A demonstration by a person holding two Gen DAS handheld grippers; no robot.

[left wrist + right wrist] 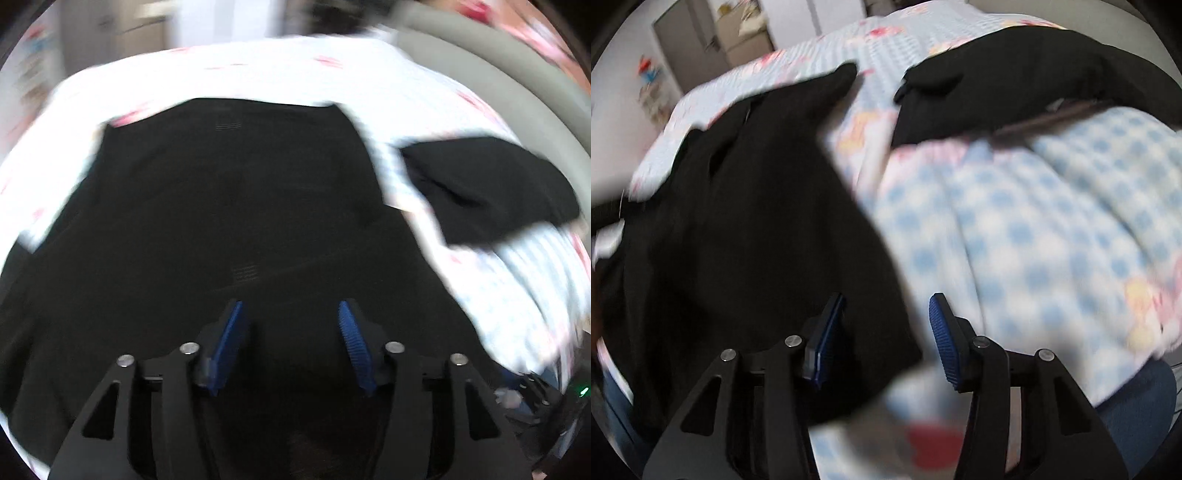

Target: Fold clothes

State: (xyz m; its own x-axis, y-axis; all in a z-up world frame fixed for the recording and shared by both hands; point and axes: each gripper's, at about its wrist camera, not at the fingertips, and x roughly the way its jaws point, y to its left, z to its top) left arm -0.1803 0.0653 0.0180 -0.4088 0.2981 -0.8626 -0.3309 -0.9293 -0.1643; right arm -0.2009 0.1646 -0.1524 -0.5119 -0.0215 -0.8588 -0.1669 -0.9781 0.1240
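Nearest the lens in each wrist view, the left gripper [290,332] and the right gripper [886,325] stand with jaws wide apart and nothing between them, both hovering over the near edge of a bed [1015,240] covered in blue-and-white check with pink prints. A large black garment [221,206] lies spread flat over the near and middle part of the bed, reaching toward the left edge; it looks thin, soft and light, so it would likely drape and sag when lifted and crease wherever it is pinched. A hem, corner or side edge seems the sensible place to grip, since the flat middle offers nothing to catch. Farther off, toward the right edge, a smaller black cloth bundle [491,192] sits apart from it, whether folded or merely heaped cannot be told through the blur. The count is two black cloth items and two grippers.
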